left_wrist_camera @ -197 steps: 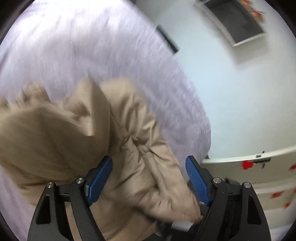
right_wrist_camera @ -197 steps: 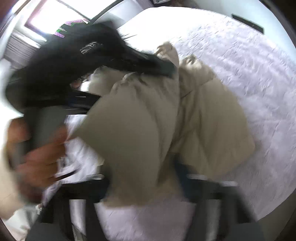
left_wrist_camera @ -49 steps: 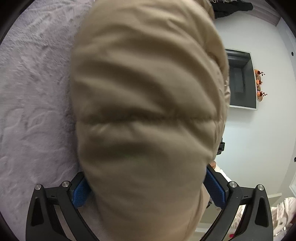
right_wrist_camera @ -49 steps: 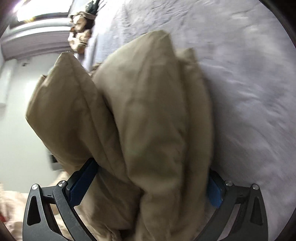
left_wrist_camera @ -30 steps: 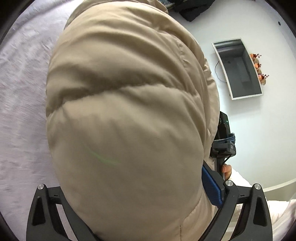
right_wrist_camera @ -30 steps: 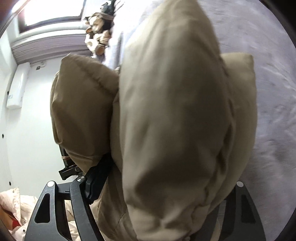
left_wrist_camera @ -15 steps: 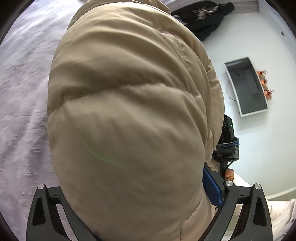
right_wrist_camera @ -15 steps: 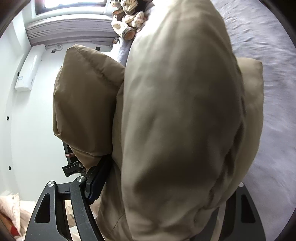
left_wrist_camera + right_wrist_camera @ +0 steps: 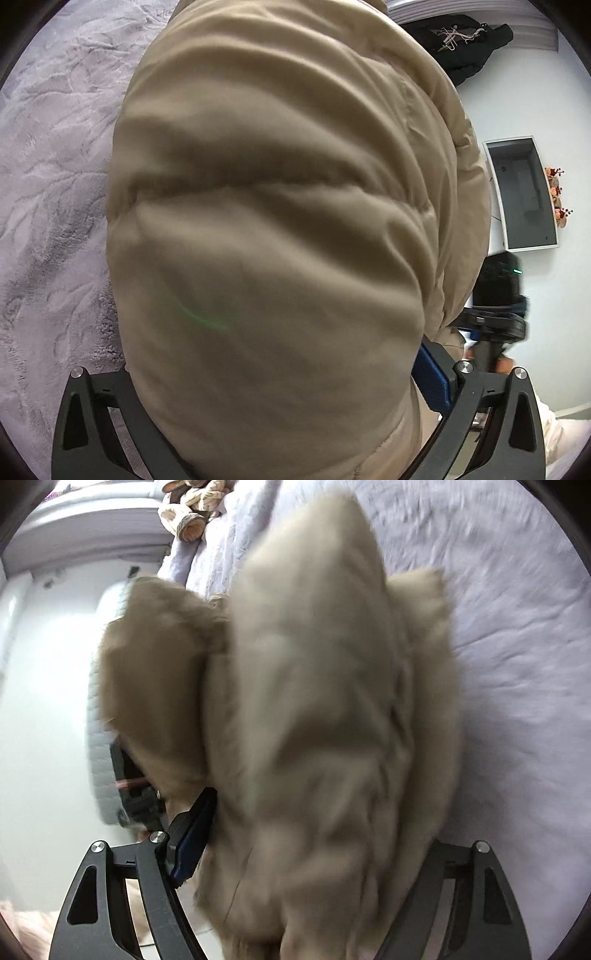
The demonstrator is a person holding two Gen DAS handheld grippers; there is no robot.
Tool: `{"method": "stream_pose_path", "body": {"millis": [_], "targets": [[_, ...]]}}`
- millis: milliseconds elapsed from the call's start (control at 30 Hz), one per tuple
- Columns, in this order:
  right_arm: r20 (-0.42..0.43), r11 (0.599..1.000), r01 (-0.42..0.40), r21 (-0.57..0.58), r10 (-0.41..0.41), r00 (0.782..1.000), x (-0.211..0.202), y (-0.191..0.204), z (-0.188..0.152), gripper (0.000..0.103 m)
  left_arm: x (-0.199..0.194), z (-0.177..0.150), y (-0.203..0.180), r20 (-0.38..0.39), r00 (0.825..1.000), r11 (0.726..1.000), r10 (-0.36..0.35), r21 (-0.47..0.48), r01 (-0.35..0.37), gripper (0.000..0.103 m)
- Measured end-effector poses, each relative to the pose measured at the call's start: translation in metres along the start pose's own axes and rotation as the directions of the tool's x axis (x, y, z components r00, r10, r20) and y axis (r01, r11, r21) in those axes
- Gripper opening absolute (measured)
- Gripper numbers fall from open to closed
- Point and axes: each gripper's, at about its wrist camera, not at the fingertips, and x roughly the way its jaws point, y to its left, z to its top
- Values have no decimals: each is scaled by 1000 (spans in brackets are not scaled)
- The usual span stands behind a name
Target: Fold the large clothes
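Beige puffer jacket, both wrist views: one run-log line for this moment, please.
stage: carrying | item: beige puffer jacket | left gripper: clamped on jacket | right gripper: jaws opening, jacket between them | below: lavender bedspread

Legible text, labels, brands, numbers: none.
The black garment (image 9: 465, 40) at the far end of the bed carries a pale printed design, too small and blurred to read; no other lettering shows in either wrist view.
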Motion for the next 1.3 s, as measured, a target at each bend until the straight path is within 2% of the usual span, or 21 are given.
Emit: {"method": "stream_pose_path", "body": {"millis": [133,233,267,367,400,467,533,567,600,667,733,767,800,867,967,1000,1033,1100,1133,1233,1300], "targets": [[95,990,135,-43,-130,987,-51,20,-18,82,-7,-5,-6,23,997,997,72,0,-72,103],[170,982,159,-99,-140,975,-68,48,-29,77,-19,-10,-19,51,986,988,156,7,-156,103],[178,981,155,-117,-133,975,-73,55,-10,71,-24,-12,-22,64,982,983,180,8,-181,103],[201,958,209,-195,-170,965,-68,82,1,31,-50,-18,-32,140,958,967,250,11,-254,103],[210,946,244,-213,-200,957,-57,96,6,30,-56,-19,-33,159,953,964,259,14,-265,103],[251,916,316,-247,-255,934,-47,122,32,30,-78,-21,-39,223,934,956,279,23,-292,103],[265,914,331,-234,-267,926,-33,143,38,32,-101,-21,-43,290,910,949,296,21,-315,103],[286,912,350,-216,-284,915,-39,143,37,46,-108,-20,-44,313,900,945,303,20,-325,103],[295,918,347,-193,-283,913,-37,139,45,67,-118,-20,-40,333,890,941,310,22,-336,103],[291,947,280,-160,-226,930,-23,143,64,75,-113,9,-53,361,871,934,332,6,-358,103],[261,973,179,-145,-136,956,-12,139,82,75,-110,19,-43,359,869,933,341,-18,-359,103],[245,979,144,-144,-106,964,-9,140,86,71,-100,25,-48,354,869,933,345,-25,-360,103],[221,983,122,-137,-89,971,-1,138,92,43,-91,29,-54,350,870,932,346,-25,-361,103],[204,973,204,-109,-179,962,15,136,96,9,-74,36,-67,339,869,924,361,-4,-383,103],[222,950,309,-50,-291,931,20,122,94,5,-43,36,-97,320,870,909,376,55,-413,103],[220,926,373,-50,-354,909,23,114,91,5,-32,36,-104,310,866,898,394,73,-434,103],[203,918,394,-47,-377,904,26,105,88,5,-21,36,-110,302,857,882,418,90,-462,103],[176,940,340,33,-340,924,25,82,80,5,0,36,-118,292,823,834,488,122,-538,103],[176,940,340,33,-340,924,25,82,80,5,5,35,-118,288,816,825,500,127,-551,103],[214,944,326,58,-330,919,4,90,64,5,8,35,-113,284,815,825,505,121,-553,103],[252,945,328,8,-319,914,-14,109,40,5,8,35,-111,282,815,825,506,118,-553,103]]}}
